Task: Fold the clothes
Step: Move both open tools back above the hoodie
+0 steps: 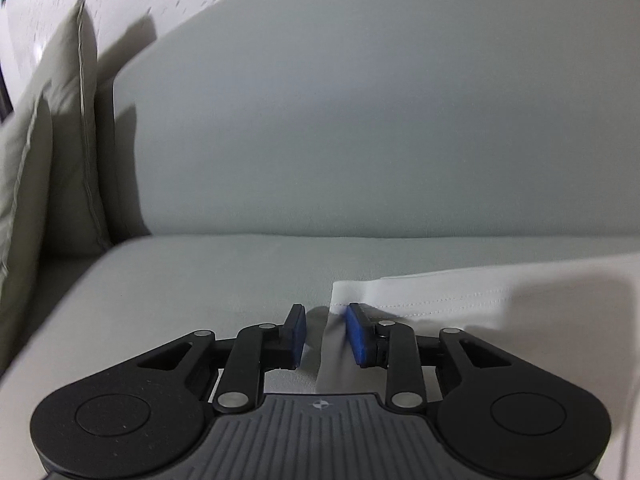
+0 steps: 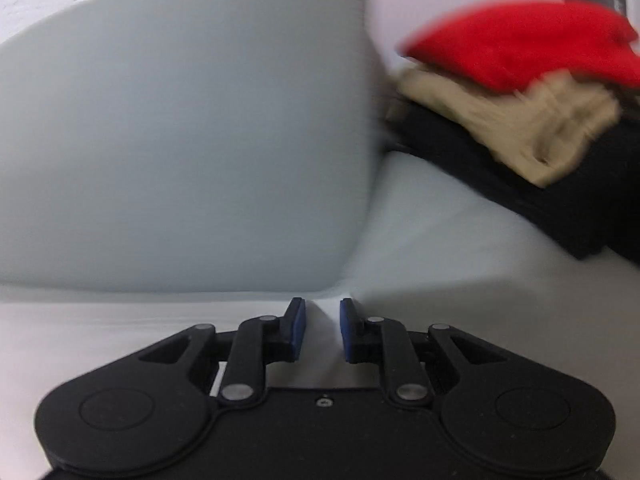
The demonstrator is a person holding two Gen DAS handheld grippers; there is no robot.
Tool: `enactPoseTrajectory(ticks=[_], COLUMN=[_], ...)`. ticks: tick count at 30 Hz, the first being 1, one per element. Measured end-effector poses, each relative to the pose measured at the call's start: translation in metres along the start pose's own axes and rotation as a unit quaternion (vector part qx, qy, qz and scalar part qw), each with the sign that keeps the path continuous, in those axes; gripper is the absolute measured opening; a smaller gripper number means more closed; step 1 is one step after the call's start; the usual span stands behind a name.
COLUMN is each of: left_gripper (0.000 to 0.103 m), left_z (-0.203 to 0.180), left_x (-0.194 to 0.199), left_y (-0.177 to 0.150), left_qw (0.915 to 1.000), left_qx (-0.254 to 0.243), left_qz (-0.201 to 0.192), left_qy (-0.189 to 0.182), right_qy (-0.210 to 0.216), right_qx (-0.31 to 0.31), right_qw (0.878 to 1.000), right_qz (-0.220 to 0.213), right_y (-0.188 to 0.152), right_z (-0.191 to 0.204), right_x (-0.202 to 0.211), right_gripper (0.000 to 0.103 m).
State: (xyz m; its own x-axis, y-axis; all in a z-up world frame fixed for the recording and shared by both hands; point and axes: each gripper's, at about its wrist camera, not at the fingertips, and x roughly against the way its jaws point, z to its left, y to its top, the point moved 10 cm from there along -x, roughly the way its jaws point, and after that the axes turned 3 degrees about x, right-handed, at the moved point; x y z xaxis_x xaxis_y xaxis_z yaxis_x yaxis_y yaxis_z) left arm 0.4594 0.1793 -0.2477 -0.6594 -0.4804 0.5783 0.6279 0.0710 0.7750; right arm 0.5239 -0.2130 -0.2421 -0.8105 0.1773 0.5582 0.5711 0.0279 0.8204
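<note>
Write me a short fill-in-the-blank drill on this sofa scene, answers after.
1. The left claw has a corner of ____ cloth between its pads.
2. Atop the clothes pile lies a ____ garment.
3. Beneath it lies a ____ garment.
4. The pile sits on a pale ____.

Answers: white; red; tan; sofa

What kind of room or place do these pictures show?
Probably a home living room: a pale grey sofa with a beige cushion, a white garment spread on the seat, and a pile of clothes at one end.
</note>
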Motion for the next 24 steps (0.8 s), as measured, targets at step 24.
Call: enactPoseTrajectory(ticks=[24], left_gripper=[0.040], left_z=[0.156], left_x=[0.319], left_y=[-0.053], left_qw=[0.9861], left_qx=[-0.049], left_qz=[-0.008], left_qy=[-0.159], right_qy=[0.102], right_qx=[-0.161], right_qw=[0.980], right_qz=[-0.054], right_y=[0.025], right_z=[-0.163], right_x=[0.333], right_gripper=[0.045])
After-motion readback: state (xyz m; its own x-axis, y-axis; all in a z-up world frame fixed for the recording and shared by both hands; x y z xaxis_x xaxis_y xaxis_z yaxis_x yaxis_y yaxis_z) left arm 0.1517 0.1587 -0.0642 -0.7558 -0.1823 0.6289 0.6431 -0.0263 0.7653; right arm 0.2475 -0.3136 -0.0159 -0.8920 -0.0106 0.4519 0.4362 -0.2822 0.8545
